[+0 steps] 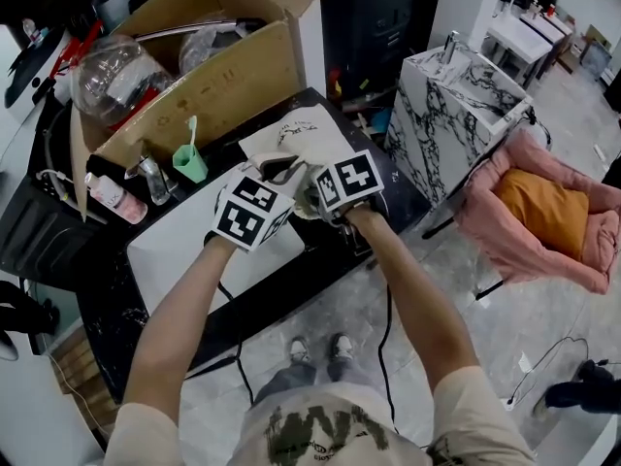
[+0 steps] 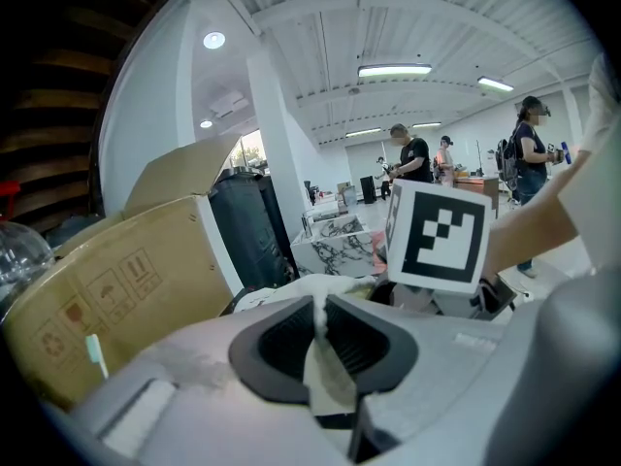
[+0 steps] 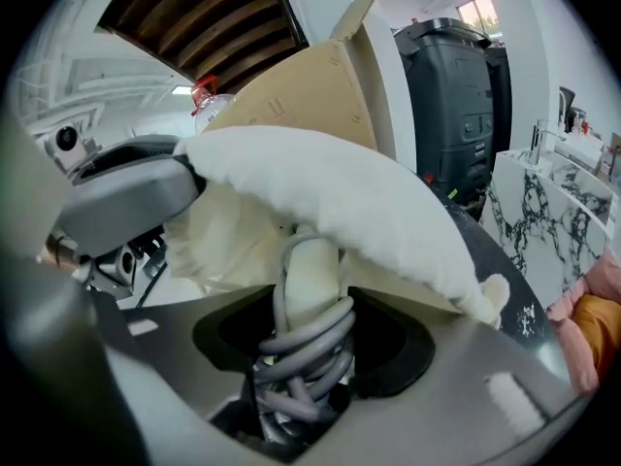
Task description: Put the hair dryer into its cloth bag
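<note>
Two grippers [image 2: 318,330] [image 3: 310,330], one cloth bag [image 3: 349,197], one hair dryer [image 3: 312,270]

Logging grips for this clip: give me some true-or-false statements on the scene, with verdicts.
The left gripper pinches the bag cloth. True.
The right gripper is empty. False: its fingers clamp the dryer by its cord-wrapped handle.
A cardboard box stands near the bag. True.
The cup by the box is red. False: it is green.
</note>
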`<state>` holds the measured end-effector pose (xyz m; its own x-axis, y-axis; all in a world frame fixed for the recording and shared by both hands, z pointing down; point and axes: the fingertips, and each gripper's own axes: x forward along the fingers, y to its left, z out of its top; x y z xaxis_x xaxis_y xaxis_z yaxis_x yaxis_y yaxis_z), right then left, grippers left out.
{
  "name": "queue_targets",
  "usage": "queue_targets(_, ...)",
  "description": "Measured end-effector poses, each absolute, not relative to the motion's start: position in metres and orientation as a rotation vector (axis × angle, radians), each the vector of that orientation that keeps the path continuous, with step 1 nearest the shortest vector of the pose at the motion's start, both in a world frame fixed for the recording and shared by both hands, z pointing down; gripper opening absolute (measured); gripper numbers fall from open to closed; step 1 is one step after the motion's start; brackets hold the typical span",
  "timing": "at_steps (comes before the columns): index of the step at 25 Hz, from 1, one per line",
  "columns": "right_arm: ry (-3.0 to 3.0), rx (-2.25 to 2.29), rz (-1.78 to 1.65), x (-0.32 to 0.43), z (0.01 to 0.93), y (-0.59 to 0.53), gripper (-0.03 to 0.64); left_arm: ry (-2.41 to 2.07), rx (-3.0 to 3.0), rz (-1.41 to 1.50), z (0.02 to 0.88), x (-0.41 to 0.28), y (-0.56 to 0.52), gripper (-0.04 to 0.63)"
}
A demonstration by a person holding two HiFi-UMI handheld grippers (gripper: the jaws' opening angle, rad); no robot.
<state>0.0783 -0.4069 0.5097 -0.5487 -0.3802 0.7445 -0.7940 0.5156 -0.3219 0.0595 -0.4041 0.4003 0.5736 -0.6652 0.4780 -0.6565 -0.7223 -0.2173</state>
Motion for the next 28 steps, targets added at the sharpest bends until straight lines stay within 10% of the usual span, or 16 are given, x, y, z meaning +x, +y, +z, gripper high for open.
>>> queue_targets(28,-2.197,1.093,1.173,0.062,0.520,-0.449,0.233,1.081,-2.804,-0.871,0.408,0.062,-0.394,0.049)
